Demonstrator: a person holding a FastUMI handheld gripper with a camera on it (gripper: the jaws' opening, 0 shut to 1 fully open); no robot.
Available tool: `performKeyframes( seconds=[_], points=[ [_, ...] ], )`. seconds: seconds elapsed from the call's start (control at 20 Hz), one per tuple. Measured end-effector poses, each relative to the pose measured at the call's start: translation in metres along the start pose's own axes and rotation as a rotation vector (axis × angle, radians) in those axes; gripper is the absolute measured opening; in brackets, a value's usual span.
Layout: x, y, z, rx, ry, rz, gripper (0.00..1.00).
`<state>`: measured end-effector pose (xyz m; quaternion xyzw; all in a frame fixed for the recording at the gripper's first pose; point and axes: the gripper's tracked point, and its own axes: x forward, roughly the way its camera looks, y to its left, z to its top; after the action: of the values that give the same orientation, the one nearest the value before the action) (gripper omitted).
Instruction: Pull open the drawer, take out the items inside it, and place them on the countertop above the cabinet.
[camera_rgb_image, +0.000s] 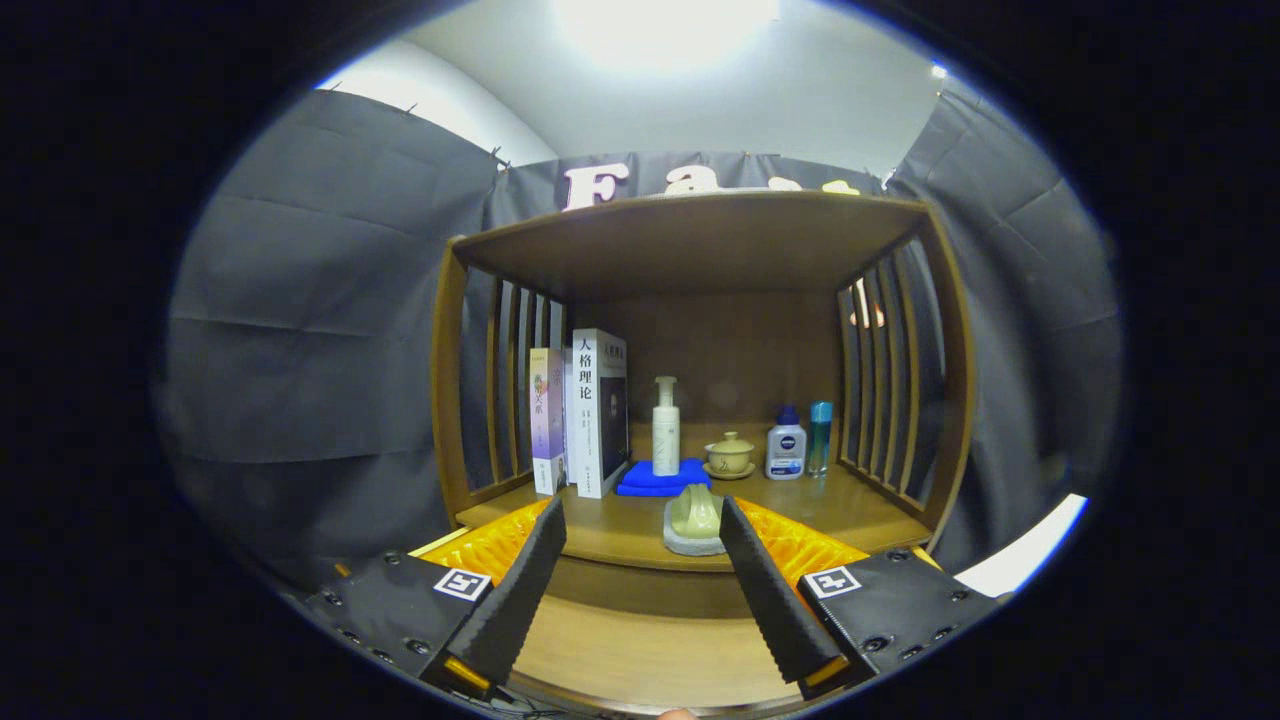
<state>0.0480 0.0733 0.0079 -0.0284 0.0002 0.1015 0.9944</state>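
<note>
The gripper stands wide open and holds nothing, its fingers reaching up from the bottom of the frame on either side of a small green ornament at the counter's front edge in the centre. Behind it stand books, a pump bottle on a blue cloth, a lidded cup and two bottles. The wooden surface low in the frame may be the open drawer, though I cannot tell; judging by this, the step is placing or fetching, and next the gripper must drop down toward it.
</note>
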Motion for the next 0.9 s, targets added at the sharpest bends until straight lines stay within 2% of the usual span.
performKeyframes(
  seconds=[0.1,0.4,0.9],
  points=[
    [-0.02,-0.005,-0.004,-0.018,-0.02,-0.033,0.98],
    [-0.061,0.0,-0.031,-0.053,-0.031,-0.05,0.98],
    [-0.103,0.008,-0.129,-0.047,0.114,-0.055,0.98]
  ],
)
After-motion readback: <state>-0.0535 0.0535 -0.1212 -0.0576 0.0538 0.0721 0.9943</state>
